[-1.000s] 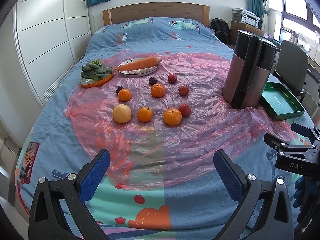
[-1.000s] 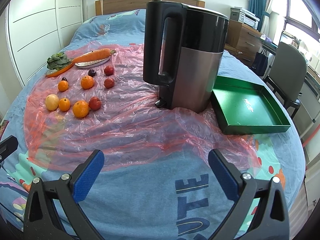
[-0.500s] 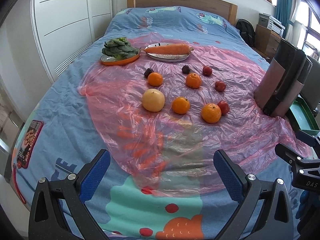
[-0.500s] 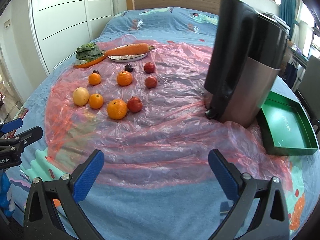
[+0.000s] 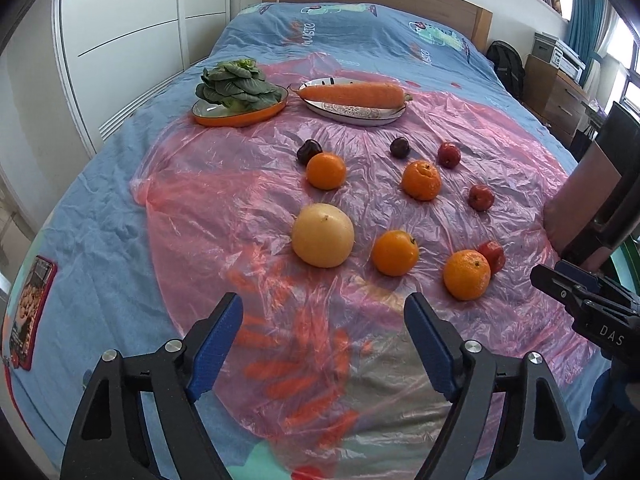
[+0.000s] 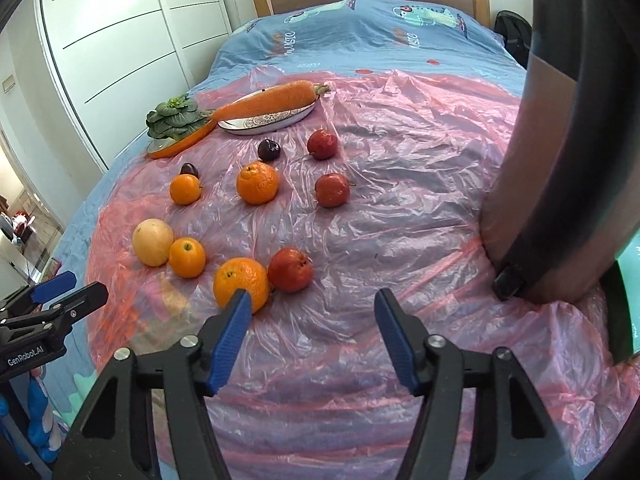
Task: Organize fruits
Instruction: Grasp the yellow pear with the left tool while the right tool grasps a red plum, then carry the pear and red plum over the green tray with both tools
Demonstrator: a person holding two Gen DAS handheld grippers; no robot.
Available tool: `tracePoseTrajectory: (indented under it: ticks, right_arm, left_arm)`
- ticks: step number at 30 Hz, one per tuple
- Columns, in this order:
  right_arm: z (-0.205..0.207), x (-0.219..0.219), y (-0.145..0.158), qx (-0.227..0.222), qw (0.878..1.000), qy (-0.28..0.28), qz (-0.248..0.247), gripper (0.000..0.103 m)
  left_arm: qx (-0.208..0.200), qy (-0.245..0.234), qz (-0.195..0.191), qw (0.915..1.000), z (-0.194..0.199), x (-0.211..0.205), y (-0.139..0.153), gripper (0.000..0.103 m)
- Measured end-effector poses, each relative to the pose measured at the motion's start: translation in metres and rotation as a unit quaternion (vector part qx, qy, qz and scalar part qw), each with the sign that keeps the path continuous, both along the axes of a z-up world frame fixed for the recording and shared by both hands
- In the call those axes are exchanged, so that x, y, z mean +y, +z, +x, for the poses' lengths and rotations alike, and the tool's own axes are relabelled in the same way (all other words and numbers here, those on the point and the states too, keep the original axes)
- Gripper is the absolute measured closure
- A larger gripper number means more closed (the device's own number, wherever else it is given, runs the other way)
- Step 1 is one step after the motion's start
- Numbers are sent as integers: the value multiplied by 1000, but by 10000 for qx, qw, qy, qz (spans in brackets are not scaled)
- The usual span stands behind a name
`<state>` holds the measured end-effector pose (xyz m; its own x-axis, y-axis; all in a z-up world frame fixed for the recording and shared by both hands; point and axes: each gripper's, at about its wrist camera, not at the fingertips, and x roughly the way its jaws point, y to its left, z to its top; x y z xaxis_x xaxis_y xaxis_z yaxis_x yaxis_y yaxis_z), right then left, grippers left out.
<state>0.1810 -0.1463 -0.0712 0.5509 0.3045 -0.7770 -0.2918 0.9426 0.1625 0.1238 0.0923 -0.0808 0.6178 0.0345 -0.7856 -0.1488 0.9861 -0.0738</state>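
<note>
Several fruits lie on a pink plastic sheet [image 5: 240, 216] on the bed: a pale yellow round fruit [image 5: 322, 235], oranges [image 5: 395, 253] [image 5: 466, 274] [image 5: 421, 180], red fruits [image 5: 491, 256] and dark plums [image 5: 308, 151]. My left gripper [image 5: 324, 320] is open and empty, just short of the yellow fruit. My right gripper [image 6: 312, 312] is open and empty; its left finger overlaps the nearest orange [image 6: 239, 282] in view, beside a red fruit [image 6: 290, 270].
A carrot [image 5: 352, 95] lies on a patterned plate [image 5: 356, 111]. Leafy greens [image 5: 234, 84] sit in an orange dish. A tall black and steel kettle [image 6: 560, 152] stands at the right, with a green tray [image 6: 628, 280] behind it.
Both grippers have moved forward toward the fruits, which now look larger and closer. Both stay open and empty.
</note>
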Motion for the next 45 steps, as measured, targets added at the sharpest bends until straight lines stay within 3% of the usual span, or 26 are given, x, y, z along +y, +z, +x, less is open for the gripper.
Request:
tracePoseTrajectory:
  ticks: [5, 9, 14, 26, 31, 36, 45]
  right_arm:
    - [23, 8, -19, 217, 9992, -15, 321, 68]
    - [37, 12, -29, 415, 9972, -79, 612, 77]
    - [45, 11, -41, 660, 9932, -175, 945, 102]
    - [57, 3, -63, 1328, 9712, -289, 1956, 103]
    - [55, 4, -62, 1308, 9711, -293, 1974, 103]
    - [48, 11, -50, 1053, 9799, -217, 1678, 103]
    - [28, 25, -12, 512, 9916, 79, 1182, 103]
  left_arm:
    - [28, 74, 10, 10000, 26, 12, -10, 32]
    - [58, 4, 42, 10000, 45, 13, -18, 36]
    - [174, -77, -32, 9998, 62, 12, -32, 44]
    - [292, -212, -295, 9989, 77, 16, -57, 59]
    - [232, -222, -238, 9992, 77, 16, -56, 60]
    - [190, -133, -209, 9995, 73, 18, -51, 60]
    - [57, 5, -201, 9998, 57, 25, -27, 61]
